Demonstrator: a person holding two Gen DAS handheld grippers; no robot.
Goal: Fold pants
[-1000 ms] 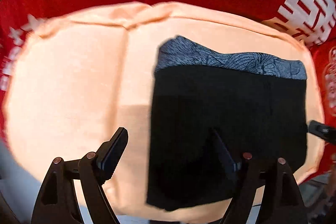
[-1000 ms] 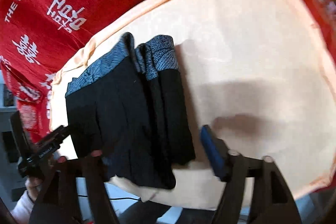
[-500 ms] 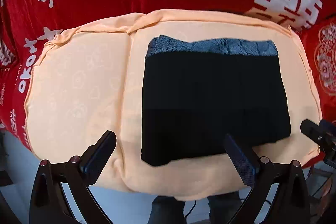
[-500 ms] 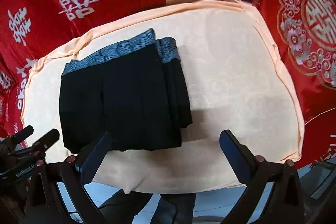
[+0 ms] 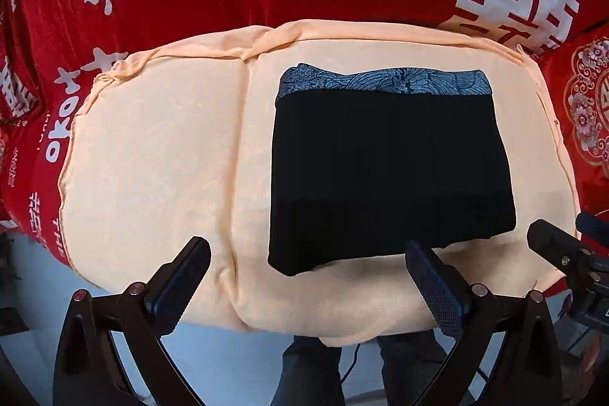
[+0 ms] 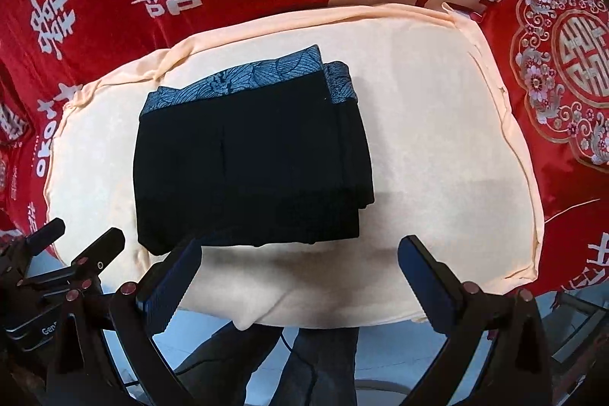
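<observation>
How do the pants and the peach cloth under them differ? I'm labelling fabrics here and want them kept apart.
The pants are black with a blue patterned waistband; the peach cloth is one pale colour. The pants are folded into a compact layered rectangle; the cloth is spread out flat. The pants cover only part of the cloth, which reaches well past them on every side. Both lie still, touched by neither gripper.

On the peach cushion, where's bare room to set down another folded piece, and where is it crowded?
In the left wrist view, the widest free patch on the peach cushion is its half left of the centre seam. A narrower strip lies between the folded black pants and the cushion's right edge. The pants fill the middle; the near edge sits under both open grippers.
</observation>
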